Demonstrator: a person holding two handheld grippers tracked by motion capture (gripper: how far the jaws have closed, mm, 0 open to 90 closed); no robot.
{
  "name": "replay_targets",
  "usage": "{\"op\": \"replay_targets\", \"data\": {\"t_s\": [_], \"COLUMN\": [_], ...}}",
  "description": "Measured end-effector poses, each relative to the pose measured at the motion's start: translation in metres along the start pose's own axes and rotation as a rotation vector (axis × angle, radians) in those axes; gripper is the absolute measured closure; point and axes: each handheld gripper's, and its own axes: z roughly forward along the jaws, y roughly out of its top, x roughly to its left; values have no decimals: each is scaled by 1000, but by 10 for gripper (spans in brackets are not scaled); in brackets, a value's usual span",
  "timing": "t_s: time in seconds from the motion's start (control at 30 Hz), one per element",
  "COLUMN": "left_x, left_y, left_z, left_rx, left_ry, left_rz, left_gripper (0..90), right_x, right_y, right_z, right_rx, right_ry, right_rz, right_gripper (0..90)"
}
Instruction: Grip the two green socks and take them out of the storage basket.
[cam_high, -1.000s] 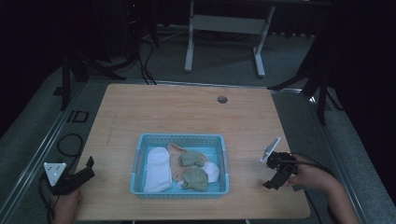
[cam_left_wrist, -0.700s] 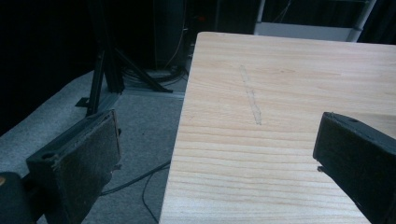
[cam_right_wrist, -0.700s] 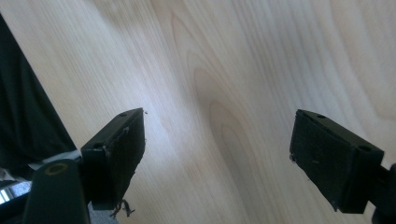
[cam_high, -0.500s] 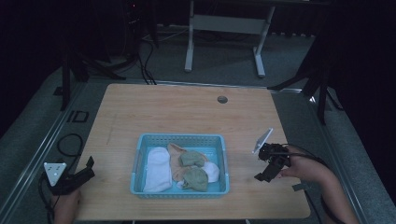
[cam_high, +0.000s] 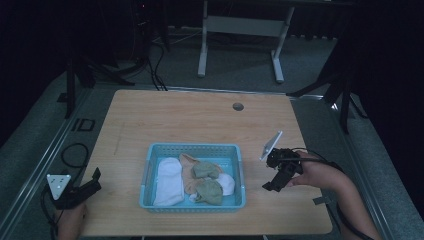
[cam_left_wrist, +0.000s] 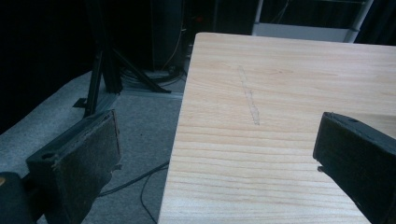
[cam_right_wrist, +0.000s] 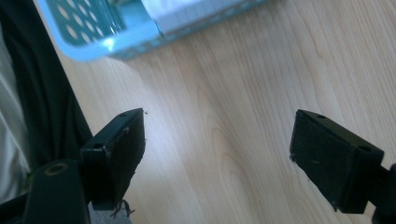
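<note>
High view, from left to right: the left gripper (cam_high: 80, 189) rests at the worktop's (cam_high: 200, 120) near left corner, its fingers (cam_left_wrist: 88, 158) spread wide over the edge. A light blue basket (cam_high: 147, 170) at centre front holds a white cloth (cam_high: 167, 181), a tan one and green socks (cam_high: 210, 191). Just beside its right wall hovers the right gripper (cam_high: 277, 180), fingers (cam_right_wrist: 121, 149) apart and empty.

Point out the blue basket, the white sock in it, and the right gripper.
blue basket (cam_high: 150, 176), high view, on its left rim.
white sock (cam_high: 168, 179), high view, on the middle of the sock, at the basket's left side.
right gripper (cam_high: 270, 187), high view, between the tips of its open jaws.
</note>
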Motion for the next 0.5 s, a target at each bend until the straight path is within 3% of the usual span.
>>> {"op": "replay_targets", "data": {"t_s": [0.17, 0.5], "left_x": [0, 0], "left_y": [0, 0], "left_z": [0, 0], "left_rx": [-1, -3], "left_ry": [-2, -3], "left_rz": [1, 8], "left_gripper": [4, 3], "right_x": [6, 14], "right_y": [17, 43], "right_z": [-3, 0], "right_rx": [-33, -58], "right_ry": [27, 30], "right_rz": [-18, -71], "right_gripper": [179, 174]}}
